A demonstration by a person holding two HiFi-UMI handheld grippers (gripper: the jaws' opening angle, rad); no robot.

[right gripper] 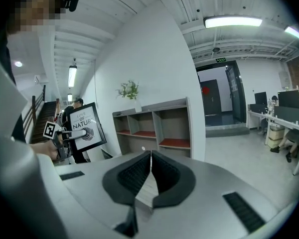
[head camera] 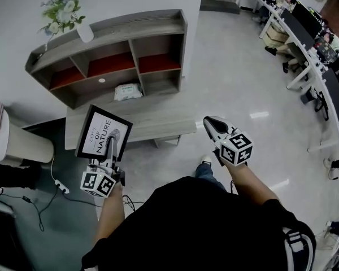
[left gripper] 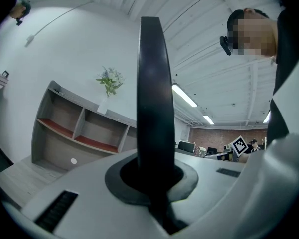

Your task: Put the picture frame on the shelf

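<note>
A black picture frame (head camera: 104, 133) with a white print stands upright and slightly tilted, my left gripper (head camera: 114, 147) shut on its lower edge. In the left gripper view the frame (left gripper: 152, 93) shows edge-on, rising from between the jaws of the left gripper (left gripper: 152, 183). The grey shelf (head camera: 118, 49) with red-floored compartments stands ahead against the wall, and appears as the shelf (left gripper: 79, 128) and the shelf (right gripper: 154, 126). My right gripper (head camera: 213, 126) hovers to the right, shut and empty, its pads meeting (right gripper: 150, 166). From that side I see the frame (right gripper: 84, 126) held up.
A low grey bench (head camera: 158, 126) runs in front of the shelf. A white vase of flowers (head camera: 85, 31) stands on top, a packet (head camera: 127, 91) in a lower compartment. A white round bin (head camera: 17, 143) and floor cables (head camera: 59, 186) lie left; office desks (head camera: 316, 44) right.
</note>
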